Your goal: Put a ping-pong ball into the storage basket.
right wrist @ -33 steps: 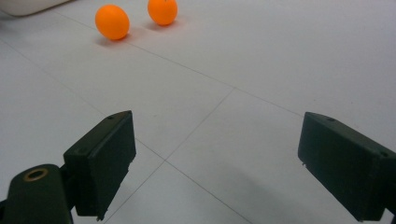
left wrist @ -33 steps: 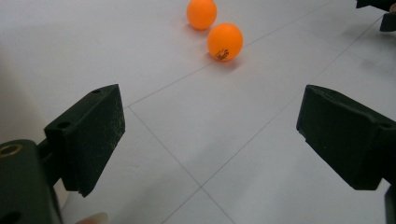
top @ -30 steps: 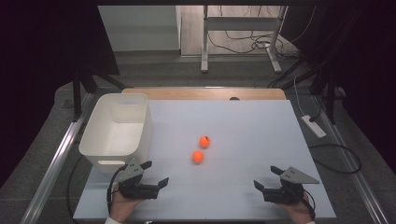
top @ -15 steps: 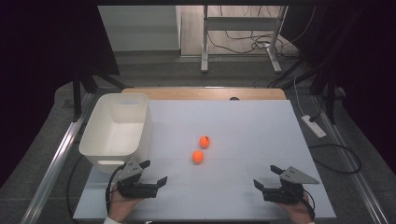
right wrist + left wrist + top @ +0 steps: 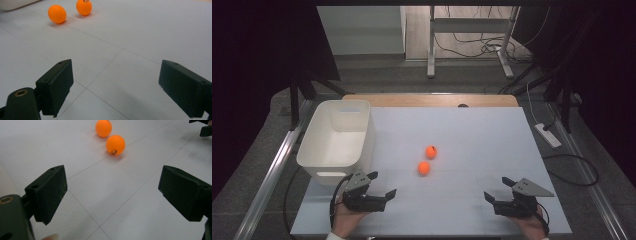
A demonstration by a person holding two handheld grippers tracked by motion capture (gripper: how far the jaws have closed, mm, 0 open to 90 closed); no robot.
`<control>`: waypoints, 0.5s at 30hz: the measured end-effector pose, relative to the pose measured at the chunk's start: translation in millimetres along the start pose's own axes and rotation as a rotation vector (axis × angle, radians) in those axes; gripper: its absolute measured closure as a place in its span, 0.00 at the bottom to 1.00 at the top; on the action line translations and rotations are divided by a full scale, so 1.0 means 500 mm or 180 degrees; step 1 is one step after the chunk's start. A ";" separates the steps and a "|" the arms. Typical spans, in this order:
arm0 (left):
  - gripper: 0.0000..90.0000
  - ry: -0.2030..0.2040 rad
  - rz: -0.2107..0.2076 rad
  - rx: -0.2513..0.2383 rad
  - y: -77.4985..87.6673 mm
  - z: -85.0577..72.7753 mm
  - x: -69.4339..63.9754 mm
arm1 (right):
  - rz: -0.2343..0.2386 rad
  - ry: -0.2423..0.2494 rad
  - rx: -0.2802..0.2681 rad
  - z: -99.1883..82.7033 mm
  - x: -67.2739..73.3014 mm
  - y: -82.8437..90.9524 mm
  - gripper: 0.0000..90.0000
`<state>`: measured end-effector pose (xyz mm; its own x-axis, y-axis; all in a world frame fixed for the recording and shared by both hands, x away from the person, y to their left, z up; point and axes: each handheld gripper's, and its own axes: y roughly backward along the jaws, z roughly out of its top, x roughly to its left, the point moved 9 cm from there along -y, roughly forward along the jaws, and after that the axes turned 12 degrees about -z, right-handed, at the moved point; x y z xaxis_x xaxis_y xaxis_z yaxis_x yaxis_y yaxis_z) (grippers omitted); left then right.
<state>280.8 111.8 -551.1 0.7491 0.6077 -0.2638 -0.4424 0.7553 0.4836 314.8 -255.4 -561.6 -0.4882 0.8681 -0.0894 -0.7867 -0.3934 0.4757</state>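
- The left gripper [image 5: 379, 186] is held low over the table [image 5: 472, 125] at its near edge, jaws spread wide, nothing between them.
- The right gripper [image 5: 498, 191] is held likewise at the near right, jaws parted and empty.
- The nearer orange ball [image 5: 424, 168] is seen ahead of the left gripper and to its right, well apart from both tools.
- The farther orange ball [image 5: 431, 151] lies just beyond the first, close beside it.
- The white bin [image 5: 337, 142] stands directly ahead of the left gripper, near it.
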 end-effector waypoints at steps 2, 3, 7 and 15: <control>0.10 -0.0001 0.0018 0.0002 0.003 0.006 -0.001 | 0.0000 0.0011 -0.0005 0.000 0.001 0.002 0.14; 0.10 -0.0001 0.0018 0.0002 0.003 0.006 -0.001 | 0.0000 0.0011 -0.0005 0.000 0.001 0.002 0.14; 0.10 -0.0018 0.0050 -0.0017 0.013 0.025 -0.004 | 0.0008 0.0021 -0.0008 0.000 0.002 0.002 0.14; 0.10 0.0049 0.0060 -0.0036 0.013 0.049 -0.005 | 0.0011 0.0024 0.0018 -0.002 0.005 -0.002 0.14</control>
<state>288.2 109.2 -526.9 0.7330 0.6255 -0.2674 -0.4621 0.7463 0.4791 313.8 -253.1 -563.1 -0.4937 0.8645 -0.0943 -0.7829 -0.3946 0.4810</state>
